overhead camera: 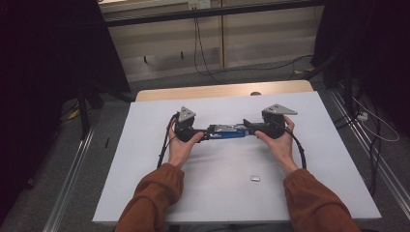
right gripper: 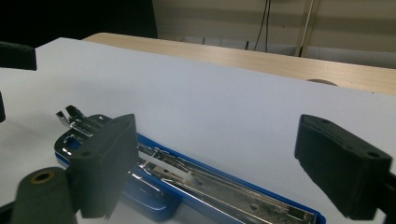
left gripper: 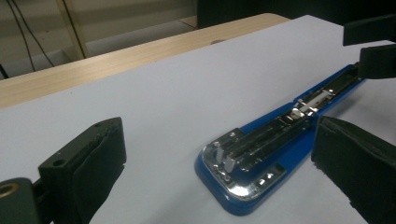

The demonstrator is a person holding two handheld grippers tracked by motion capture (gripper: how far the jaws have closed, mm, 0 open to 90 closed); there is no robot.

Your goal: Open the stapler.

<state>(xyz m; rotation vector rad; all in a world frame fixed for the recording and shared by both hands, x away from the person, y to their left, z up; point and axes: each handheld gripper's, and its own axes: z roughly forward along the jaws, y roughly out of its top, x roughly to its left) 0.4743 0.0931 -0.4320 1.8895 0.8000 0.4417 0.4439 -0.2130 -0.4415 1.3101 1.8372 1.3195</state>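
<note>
Orange sleeves (overhead camera: pixel 153 193) and two hands bring a gripper to each end of a blue stapler (overhead camera: pixel 227 132).

Both tools stand wide open and grip nothing. Left gripper (overhead camera: pixel 199 135) is at the left end of the stapler; in the left gripper view one of its black pads (left gripper: pixel 100 161) is well apart from the stapler (left gripper: pixel 261 154) and the other is just beside it. Right gripper (overhead camera: pixel 250 127) is at the right end, its jaws also free of the stapler (right gripper: pixel 201 179). Lying flat, with its metal staple channel showing on top, the stapler is near the middle of the white table top (overhead camera: pixel 217 193). Closer to the person, a small metal piece (overhead camera: pixel 256 178) lies apart.
</note>
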